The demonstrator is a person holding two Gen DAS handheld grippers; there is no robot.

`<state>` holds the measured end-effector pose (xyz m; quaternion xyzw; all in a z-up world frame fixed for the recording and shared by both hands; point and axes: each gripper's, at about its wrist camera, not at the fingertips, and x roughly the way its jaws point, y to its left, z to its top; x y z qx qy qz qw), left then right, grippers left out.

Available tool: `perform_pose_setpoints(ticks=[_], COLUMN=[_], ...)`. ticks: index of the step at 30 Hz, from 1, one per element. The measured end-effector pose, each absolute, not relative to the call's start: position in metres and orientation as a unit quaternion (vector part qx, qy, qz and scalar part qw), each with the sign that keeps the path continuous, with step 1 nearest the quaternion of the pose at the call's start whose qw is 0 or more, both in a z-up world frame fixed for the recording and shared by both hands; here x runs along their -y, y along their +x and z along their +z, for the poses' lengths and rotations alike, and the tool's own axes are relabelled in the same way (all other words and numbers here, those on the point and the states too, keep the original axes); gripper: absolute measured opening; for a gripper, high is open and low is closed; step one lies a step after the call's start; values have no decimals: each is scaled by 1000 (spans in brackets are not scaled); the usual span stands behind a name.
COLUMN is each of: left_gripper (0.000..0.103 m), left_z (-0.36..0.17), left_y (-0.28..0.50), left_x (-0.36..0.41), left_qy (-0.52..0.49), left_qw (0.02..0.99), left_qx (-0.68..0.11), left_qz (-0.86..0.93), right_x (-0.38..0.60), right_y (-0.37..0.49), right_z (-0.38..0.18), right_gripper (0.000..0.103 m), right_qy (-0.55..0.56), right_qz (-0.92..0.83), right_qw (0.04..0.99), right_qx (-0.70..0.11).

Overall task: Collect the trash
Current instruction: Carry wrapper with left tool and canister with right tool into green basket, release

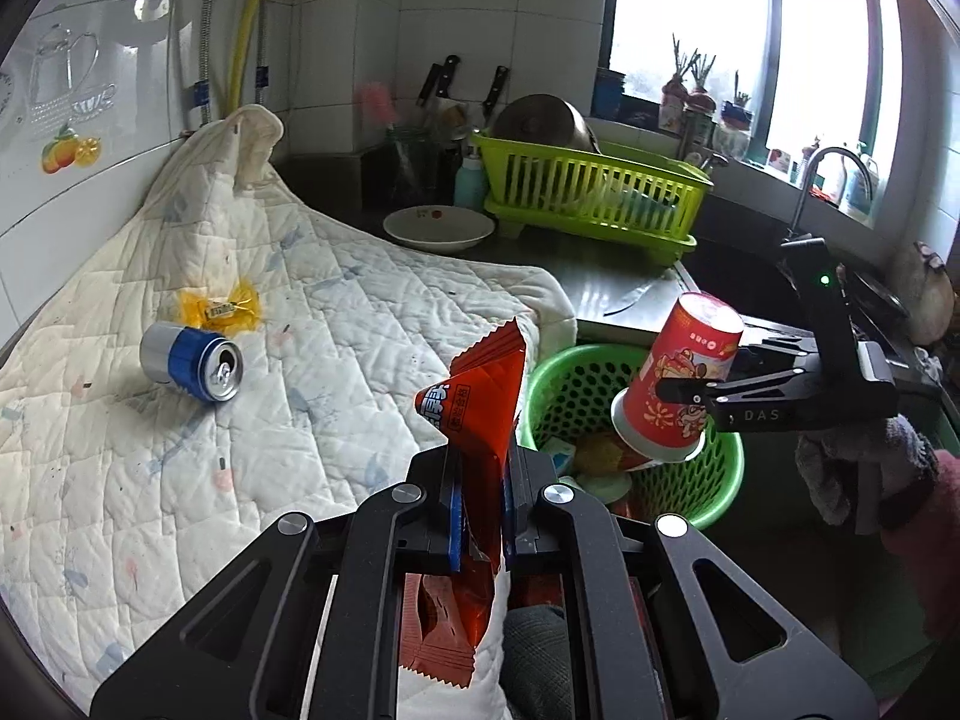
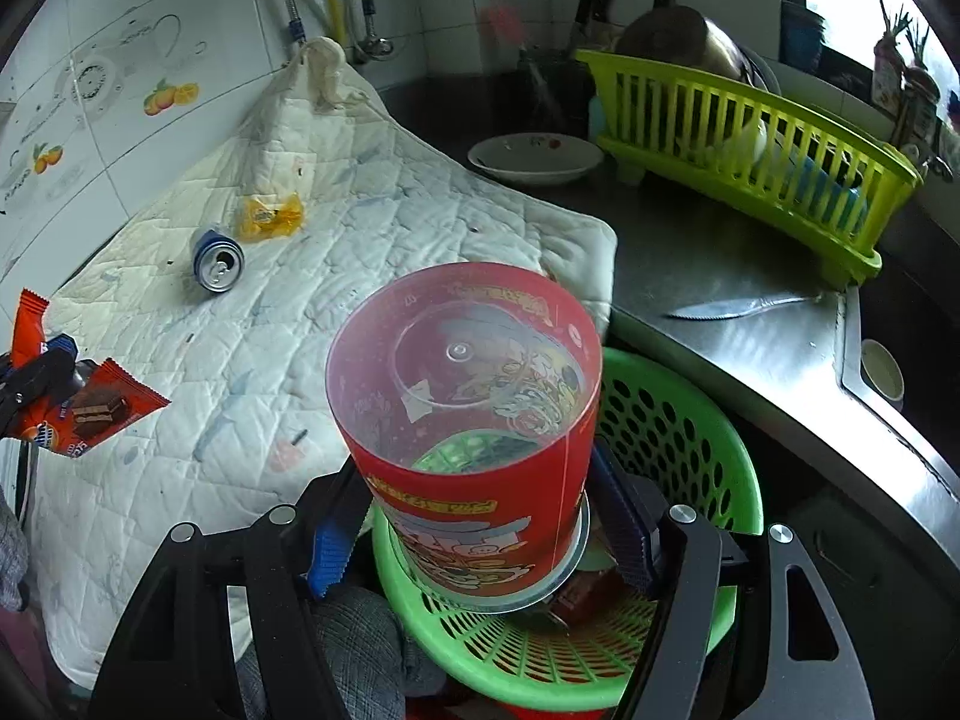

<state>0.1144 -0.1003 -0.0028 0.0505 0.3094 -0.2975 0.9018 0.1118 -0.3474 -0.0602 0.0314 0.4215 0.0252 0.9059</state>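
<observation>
The right gripper clamps the red cup directly above the green basket, the left gripper beside it pinches the orange wrapper, so I judge both must now release their trash into the basket.

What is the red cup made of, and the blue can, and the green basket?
Red cup: probably thin plastic, since light shows through its base. Blue can: looks like shiny metal, with a pull-tab top. Green basket: seems moulded plastic, glossy and full of holes.
</observation>
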Motion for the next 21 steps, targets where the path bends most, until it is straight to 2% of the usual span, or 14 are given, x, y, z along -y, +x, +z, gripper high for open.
perform_pose_setpoints(ticks=[10,13,21], left_gripper=[8,8,8], left_z=[-6,-8,-13], left_y=[115,115,114], left_x=[129,136,159], left_qy=[67,67,73], left_qw=[891,888,875], left_qx=[-315,-317,-323], left_qz=[-320,-326,-352], right_x=[377,379,389], right_y=[101,98,82], right_z=[-90,-88,-72], right_gripper=[68,75,76], right_qy=[65,73,78], right_qz=[3,1,-9], right_qw=[891,892,903], right_qx=[-450,-447,-422])
